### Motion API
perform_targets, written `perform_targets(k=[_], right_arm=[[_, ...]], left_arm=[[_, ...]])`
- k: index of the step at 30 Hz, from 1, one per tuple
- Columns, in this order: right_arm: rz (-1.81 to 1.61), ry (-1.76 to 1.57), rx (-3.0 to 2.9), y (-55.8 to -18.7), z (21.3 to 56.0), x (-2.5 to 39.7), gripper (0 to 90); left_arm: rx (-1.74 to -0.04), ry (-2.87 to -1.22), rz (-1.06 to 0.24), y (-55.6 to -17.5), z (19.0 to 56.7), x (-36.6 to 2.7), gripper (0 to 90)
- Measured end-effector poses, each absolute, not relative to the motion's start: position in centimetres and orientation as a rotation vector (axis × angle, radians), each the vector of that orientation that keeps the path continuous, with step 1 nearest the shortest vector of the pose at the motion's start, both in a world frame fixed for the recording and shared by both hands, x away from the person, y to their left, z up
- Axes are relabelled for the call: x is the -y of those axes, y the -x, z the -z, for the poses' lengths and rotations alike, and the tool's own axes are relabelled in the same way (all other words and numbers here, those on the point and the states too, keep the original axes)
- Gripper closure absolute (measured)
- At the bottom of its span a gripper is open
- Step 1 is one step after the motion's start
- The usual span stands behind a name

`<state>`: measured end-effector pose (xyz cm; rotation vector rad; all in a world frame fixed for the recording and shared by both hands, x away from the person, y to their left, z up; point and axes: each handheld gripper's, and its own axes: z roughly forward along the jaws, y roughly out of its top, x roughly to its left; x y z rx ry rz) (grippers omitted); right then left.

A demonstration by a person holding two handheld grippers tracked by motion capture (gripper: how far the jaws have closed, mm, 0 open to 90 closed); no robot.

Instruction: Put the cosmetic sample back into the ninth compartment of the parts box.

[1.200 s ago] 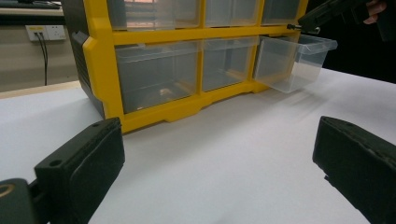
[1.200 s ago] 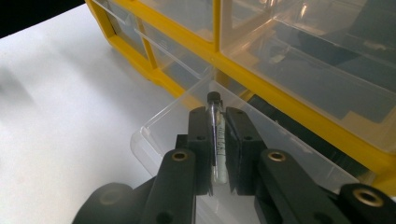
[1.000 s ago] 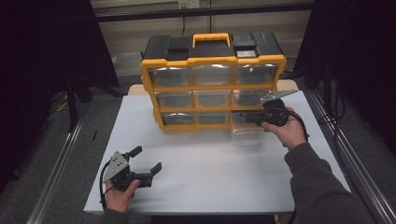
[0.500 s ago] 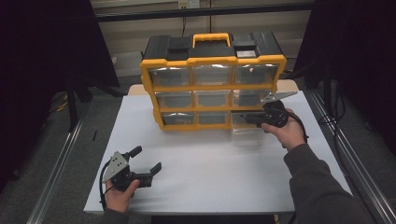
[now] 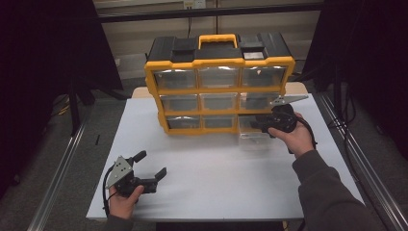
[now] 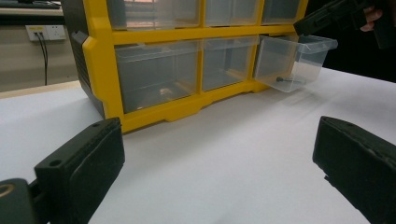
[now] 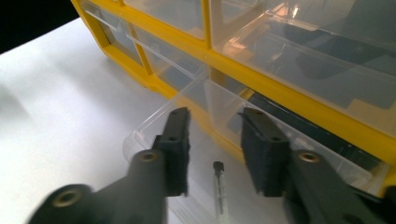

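— White worktop [image 5: 216,187], dark room around us. Where's the screw [image 7: 218,184]?

— Lying in the clear drawer [image 6: 299,58], pulled out of the yellow cabinet [image 5: 219,86] at its bottom right. Our right tool [image 7: 215,149] hangs just above it, jaws spread.

— And the left tool [image 5: 151,164]?

— Spread too, holding nothing, well apart near the front edge.

— Risk?

— We judge the jaws could hit the drawer wall, or the thin screw could slip out.
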<state>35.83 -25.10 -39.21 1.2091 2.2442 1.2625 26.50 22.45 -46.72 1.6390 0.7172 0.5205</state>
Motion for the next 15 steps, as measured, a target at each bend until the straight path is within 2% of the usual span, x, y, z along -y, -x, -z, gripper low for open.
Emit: perform_targets(k=[15], right_arm=[[-1.371,-1.220,-2.165,-34.0,39.3,25.2,30.7]], left_arm=[[-0.719,-1.634,-0.516,-26.6,46.8,-22.4,2.3]])
